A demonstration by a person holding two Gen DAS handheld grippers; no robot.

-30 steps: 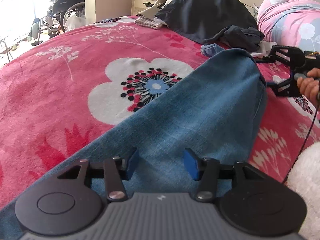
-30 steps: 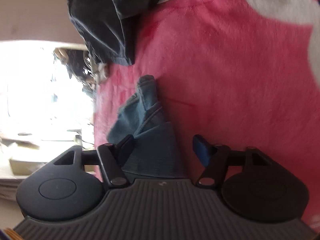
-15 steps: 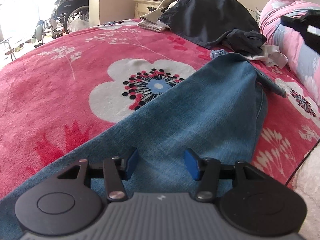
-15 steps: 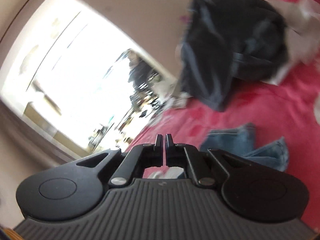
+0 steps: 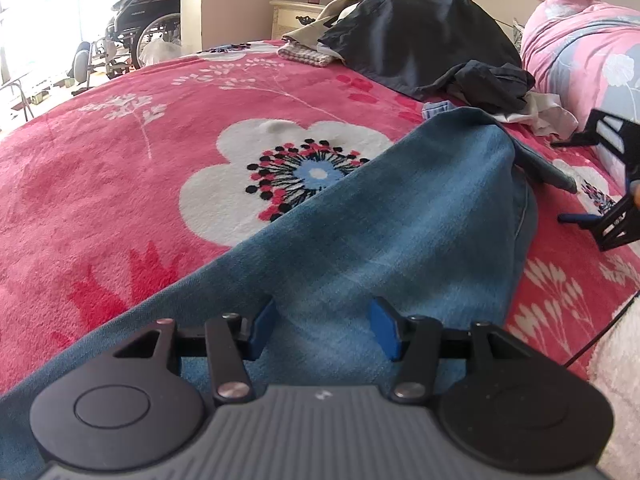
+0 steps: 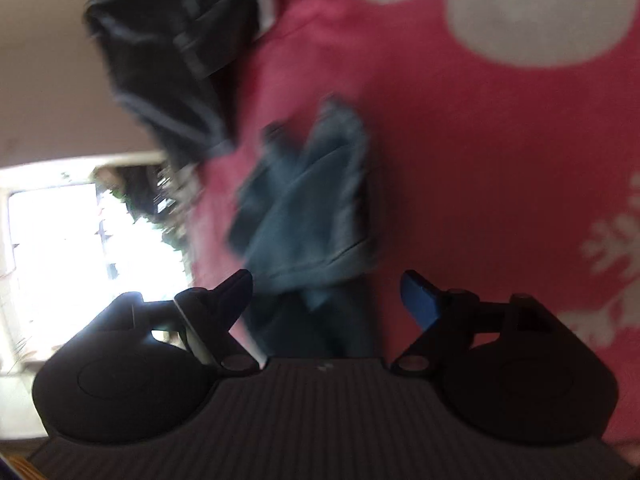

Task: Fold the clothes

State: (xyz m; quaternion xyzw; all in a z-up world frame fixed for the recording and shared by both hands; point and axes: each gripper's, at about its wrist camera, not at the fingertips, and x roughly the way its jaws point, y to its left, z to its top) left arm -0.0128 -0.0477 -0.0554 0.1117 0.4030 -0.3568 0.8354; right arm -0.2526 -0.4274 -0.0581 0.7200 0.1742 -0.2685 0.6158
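Both jaws apart — my left gripper (image 5: 322, 326) sits low over the jeans (image 5: 384, 232), gripping nothing. My right gripper (image 6: 326, 296) is spread wide too, the blurred denim end just ahead. Jeans lie across the pink blanket (image 5: 120, 168) — dark clothes (image 5: 424, 36) heaped beyond.

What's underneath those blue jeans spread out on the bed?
The jeans lie on a pink flowered blanket, partly covering its big white flower. Whatever else sits beneath the denim is hidden. Both grippers, left and right, are open near the jeans.
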